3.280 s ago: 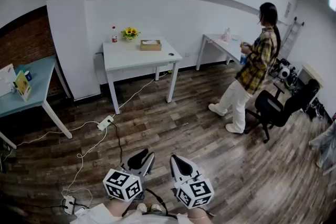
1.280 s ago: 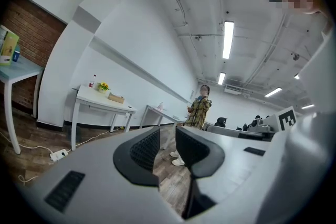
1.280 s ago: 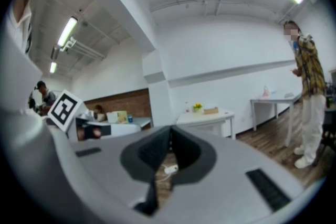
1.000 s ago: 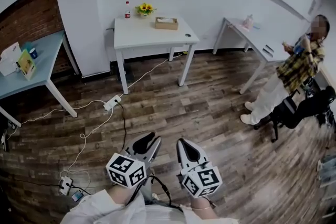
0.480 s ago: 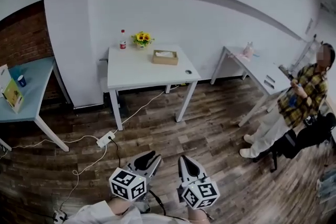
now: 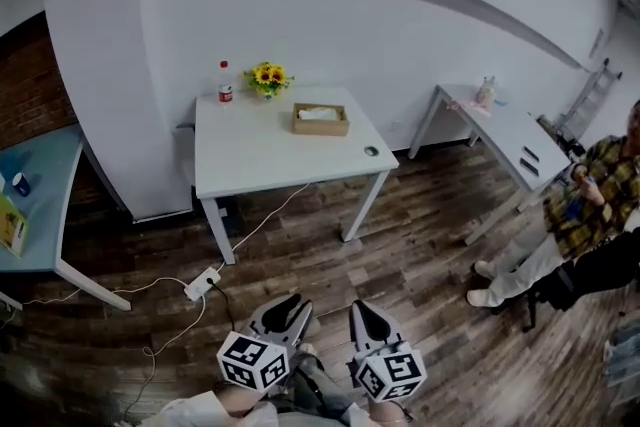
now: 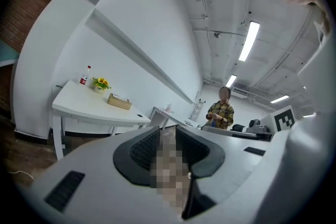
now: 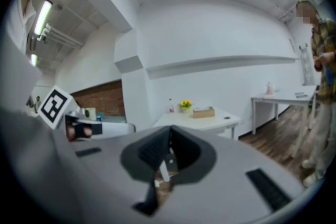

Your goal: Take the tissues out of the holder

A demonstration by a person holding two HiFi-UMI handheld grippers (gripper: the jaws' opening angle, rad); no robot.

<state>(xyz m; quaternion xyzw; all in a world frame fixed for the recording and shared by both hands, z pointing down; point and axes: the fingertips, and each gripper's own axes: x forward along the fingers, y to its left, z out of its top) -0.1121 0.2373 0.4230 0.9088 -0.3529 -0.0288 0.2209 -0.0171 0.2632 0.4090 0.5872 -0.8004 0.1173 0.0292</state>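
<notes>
A wooden tissue holder [image 6: 320,119] with white tissue showing at its top stands toward the back of a white table [image 6: 260,165]. It also appears small and far off in the left gripper view as the holder [image 7: 119,103] and in the right gripper view as the holder [image 8: 203,112]. My left gripper [image 6: 289,302] and right gripper [image 6: 359,308] hang side by side low over the wooden floor, well short of the table. Both are shut with nothing between their jaws.
Yellow flowers [image 6: 266,77] and a red-capped bottle [image 6: 225,83] stand at the table's back edge, and a small dark object [image 6: 371,151] lies at its right. A power strip [image 6: 203,284] with cables lies on the floor. A person [image 6: 590,205] stands right, by a second table [image 6: 510,130].
The white table has come nearer and more central in the head view. The person has shifted to the right edge. Both grippers stay low and shut.
</notes>
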